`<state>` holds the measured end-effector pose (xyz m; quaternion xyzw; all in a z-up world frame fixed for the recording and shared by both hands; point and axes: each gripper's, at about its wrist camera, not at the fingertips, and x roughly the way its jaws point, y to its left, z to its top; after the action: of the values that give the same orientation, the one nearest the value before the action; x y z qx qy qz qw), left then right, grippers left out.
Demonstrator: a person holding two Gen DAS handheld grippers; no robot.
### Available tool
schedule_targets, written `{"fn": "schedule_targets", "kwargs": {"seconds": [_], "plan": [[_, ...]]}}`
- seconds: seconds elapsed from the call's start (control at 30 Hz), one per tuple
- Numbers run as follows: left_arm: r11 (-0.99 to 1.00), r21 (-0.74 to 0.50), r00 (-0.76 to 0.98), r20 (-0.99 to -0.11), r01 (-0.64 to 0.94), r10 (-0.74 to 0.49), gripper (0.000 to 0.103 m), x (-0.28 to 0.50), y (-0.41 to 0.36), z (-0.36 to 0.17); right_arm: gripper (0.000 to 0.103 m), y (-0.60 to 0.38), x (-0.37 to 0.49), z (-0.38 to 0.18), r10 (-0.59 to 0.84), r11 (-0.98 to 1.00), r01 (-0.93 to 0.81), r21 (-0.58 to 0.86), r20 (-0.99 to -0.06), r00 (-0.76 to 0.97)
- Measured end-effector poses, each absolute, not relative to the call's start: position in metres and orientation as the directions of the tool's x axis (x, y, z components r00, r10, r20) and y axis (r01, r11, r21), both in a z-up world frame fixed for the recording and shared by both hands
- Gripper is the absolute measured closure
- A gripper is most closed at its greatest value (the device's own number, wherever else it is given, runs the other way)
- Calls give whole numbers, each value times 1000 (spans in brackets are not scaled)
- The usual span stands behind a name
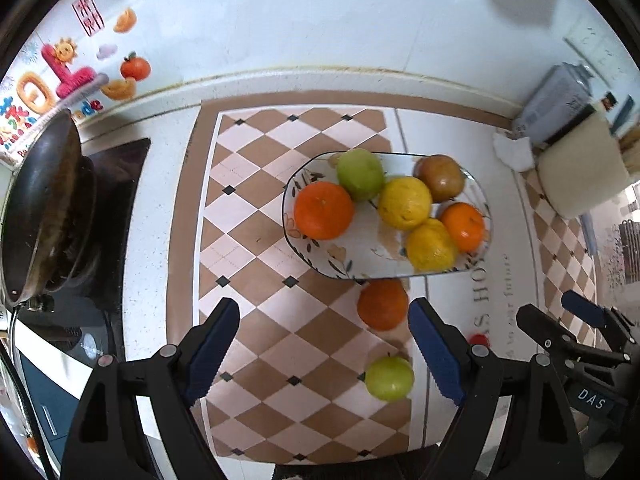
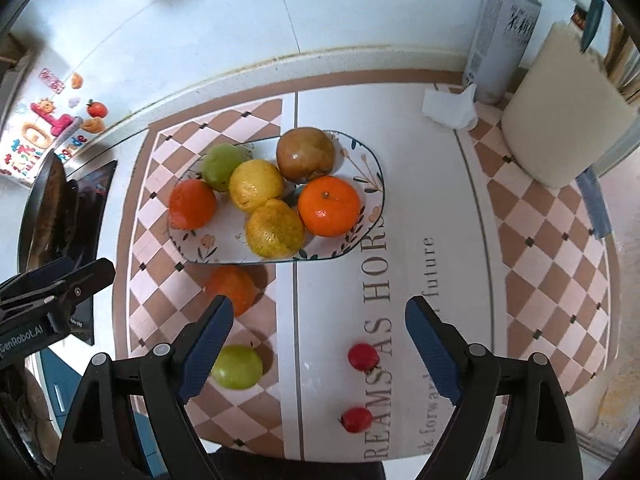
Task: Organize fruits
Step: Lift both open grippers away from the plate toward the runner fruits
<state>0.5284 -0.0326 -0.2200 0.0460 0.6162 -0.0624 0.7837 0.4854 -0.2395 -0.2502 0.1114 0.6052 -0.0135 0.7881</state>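
Note:
A floral oval plate (image 1: pixel 360 258) (image 2: pixel 224 246) holds several fruits: two oranges, two yellow citrus, a green apple and a brown-red apple. On the mat in front of the plate lie a loose orange (image 1: pixel 382 304) (image 2: pixel 234 286) and a green apple (image 1: pixel 389 378) (image 2: pixel 238 367). Two small red fruits (image 2: pixel 363 357) (image 2: pixel 356 419) lie further right. My left gripper (image 1: pixel 324 344) is open and empty, above the mat just left of the loose fruit. My right gripper (image 2: pixel 320 340) is open and empty, between the green apple and the red fruits.
A dark wok (image 1: pixel 40 208) sits on a black stove at the left. A spray can (image 2: pixel 500 28), a cream paper roll (image 2: pixel 560 108) and a crumpled tissue (image 2: pixel 450 108) stand at the back right. The tiled wall runs behind.

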Motion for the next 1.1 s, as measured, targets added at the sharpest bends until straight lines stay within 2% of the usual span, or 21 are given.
{"fn": "schedule_targets", "kwargs": {"seconds": [0.67,0.97,1.1], "plan": [[980,-58,341,-932,191,-121,17,463,-28,-140,13,-227,416,-141,107,981,103,163,-905,413],[980,-53,380,-917,192,-124,17,452,-27,-119,13,-224,407,-120,108,980,106,169,-895,433],[984,-47,374,-921,175,-110,17,456,-23,-125,13,-225,411,-130,131,974,117,195,-902,412]]}}
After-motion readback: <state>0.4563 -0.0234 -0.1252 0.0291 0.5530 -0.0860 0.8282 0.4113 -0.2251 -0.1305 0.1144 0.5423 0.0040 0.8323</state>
